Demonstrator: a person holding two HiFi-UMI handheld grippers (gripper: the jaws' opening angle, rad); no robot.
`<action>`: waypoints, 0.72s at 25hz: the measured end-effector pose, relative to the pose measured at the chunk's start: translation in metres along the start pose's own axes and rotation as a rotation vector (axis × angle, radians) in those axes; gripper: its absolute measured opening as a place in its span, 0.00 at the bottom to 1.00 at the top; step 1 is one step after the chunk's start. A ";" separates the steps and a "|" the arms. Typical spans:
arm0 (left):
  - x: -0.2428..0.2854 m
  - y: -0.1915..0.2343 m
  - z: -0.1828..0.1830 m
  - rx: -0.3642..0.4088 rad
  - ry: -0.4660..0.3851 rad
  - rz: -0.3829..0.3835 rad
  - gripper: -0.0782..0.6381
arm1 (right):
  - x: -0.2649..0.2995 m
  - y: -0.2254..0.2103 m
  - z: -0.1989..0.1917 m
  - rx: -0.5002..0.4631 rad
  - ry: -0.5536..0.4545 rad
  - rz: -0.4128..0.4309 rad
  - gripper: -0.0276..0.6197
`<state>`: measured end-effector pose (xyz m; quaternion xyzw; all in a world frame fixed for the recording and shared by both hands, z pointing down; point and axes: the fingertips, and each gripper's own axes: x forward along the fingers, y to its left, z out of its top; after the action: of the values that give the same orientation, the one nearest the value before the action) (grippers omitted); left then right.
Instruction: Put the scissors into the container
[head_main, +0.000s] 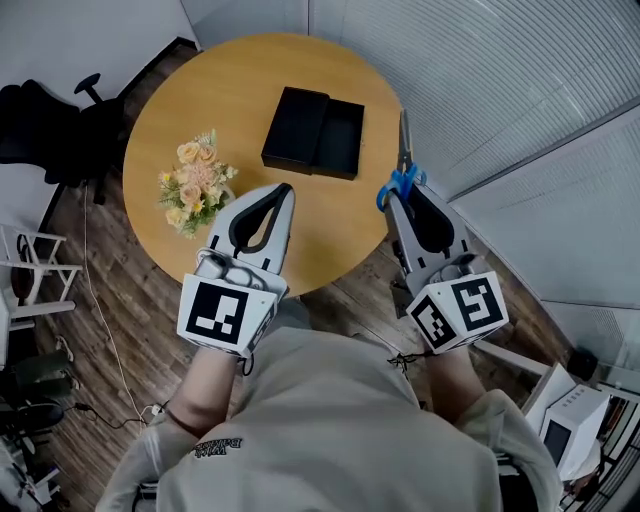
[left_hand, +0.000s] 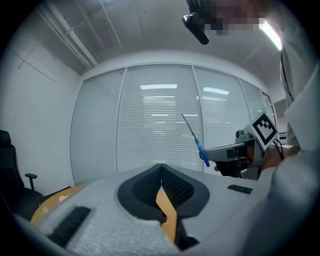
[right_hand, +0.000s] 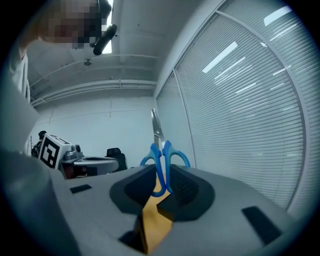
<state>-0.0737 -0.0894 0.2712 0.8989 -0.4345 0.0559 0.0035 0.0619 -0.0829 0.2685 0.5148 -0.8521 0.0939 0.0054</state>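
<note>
Partly done only: held the left gripper (head_main: 283, 190), jaws together on nothing, over the worktop (head_main: 200, 100); left the black container (head_main: 354, 140) open at centre; clamped the scissors (head_main: 402, 183) by the blue handles in the right gripper (head_main: 397, 198), just right of the container, not yet inside. Read no brand or label anywhere, only square markers on the gripper cubes.

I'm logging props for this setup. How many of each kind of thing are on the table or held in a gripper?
Scissors: 1
Black container: 1
Flower bouquet: 1
Total: 3
</note>
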 end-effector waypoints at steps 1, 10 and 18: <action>0.004 0.007 0.000 -0.002 0.003 -0.008 0.14 | 0.008 0.000 0.000 -0.003 0.006 -0.012 0.19; 0.036 0.046 -0.012 -0.068 0.028 -0.115 0.14 | 0.067 0.000 -0.005 -0.012 0.054 -0.102 0.19; 0.055 0.058 -0.025 -0.076 0.034 -0.169 0.14 | 0.094 -0.003 -0.025 0.051 0.080 -0.154 0.19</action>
<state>-0.0875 -0.1670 0.2993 0.9306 -0.3587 0.0542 0.0499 0.0185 -0.1625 0.3032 0.5747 -0.8064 0.1351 0.0334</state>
